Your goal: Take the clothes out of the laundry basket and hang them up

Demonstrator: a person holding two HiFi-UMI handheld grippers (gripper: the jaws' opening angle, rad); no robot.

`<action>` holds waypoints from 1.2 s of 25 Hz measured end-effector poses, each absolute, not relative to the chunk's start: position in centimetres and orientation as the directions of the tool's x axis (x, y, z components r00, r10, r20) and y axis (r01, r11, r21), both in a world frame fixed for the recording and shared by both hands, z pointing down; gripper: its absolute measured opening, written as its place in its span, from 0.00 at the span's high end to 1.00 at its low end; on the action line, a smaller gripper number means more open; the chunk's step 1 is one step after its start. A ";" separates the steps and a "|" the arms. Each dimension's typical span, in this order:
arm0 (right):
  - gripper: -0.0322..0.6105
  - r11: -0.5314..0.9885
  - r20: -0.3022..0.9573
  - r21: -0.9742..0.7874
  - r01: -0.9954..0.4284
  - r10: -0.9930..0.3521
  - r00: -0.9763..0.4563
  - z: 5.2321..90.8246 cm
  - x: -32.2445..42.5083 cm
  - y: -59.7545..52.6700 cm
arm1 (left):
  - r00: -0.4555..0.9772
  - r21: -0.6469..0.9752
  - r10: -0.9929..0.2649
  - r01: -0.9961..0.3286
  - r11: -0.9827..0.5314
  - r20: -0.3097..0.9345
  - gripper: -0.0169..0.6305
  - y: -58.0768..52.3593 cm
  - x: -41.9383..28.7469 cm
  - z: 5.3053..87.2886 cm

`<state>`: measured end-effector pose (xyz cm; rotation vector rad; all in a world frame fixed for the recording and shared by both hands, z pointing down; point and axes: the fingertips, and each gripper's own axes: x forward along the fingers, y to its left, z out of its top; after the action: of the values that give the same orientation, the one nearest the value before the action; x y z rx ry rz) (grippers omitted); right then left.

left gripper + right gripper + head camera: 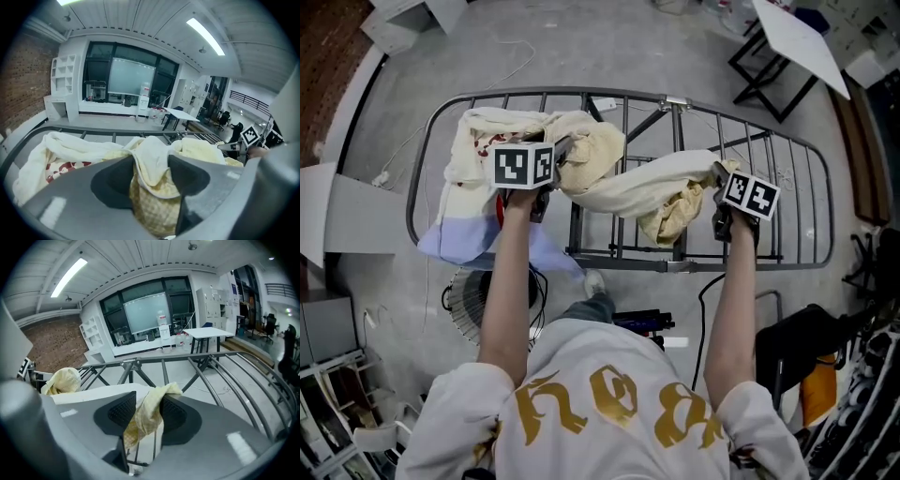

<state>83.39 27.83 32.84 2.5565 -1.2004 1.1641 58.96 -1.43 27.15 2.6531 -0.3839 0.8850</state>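
Observation:
A pale yellow cloth (642, 187) stretches between my two grippers above the grey metal drying rack (787, 202). My left gripper (546, 178) is shut on its left end, a bunched checked fold (152, 187) between the jaws. My right gripper (719, 192) is shut on the other end (143, 416), which hangs down between its jaws. A white garment with red print and a light blue hem (473, 202) lies draped over the rack's left end. No laundry basket shows in any view.
The rack's right half has bare rails (234, 380). Under me on the concrete floor stand a round fan (473, 295) and cables. A white table (797, 42) stands at the far right, shelving (337, 225) at the left.

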 end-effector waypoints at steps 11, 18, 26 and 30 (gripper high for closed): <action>0.52 -0.676 0.578 -0.229 -0.701 -0.673 0.460 30.1 81.5 28.2 | 0.858 0.228 -0.246 -0.377 -0.898 0.450 0.50 -2.8 58.8 22.5; 0.64 -0.668 0.496 -0.245 -0.703 -0.710 0.501 27.3 80.2 27.9 | 0.872 0.203 -0.267 -0.373 -0.905 0.409 0.50 -2.9 58.4 21.2; 0.80 -0.574 0.402 -0.280 -0.770 -0.798 0.448 25.4 76.1 26.9 | 0.887 0.217 -0.308 -0.394 -0.893 0.345 0.53 -1.8 56.5 19.3; 0.90 -0.510 0.352 -0.263 -0.819 -0.841 0.410 23.9 73.4 26.7 | 0.893 0.188 -0.348 -0.409 -0.893 0.286 0.76 0.7 55.0 17.7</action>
<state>73.40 26.74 23.85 2.6792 -1.5783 0.7166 55.04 0.70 17.66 2.8159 -0.5724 0.3601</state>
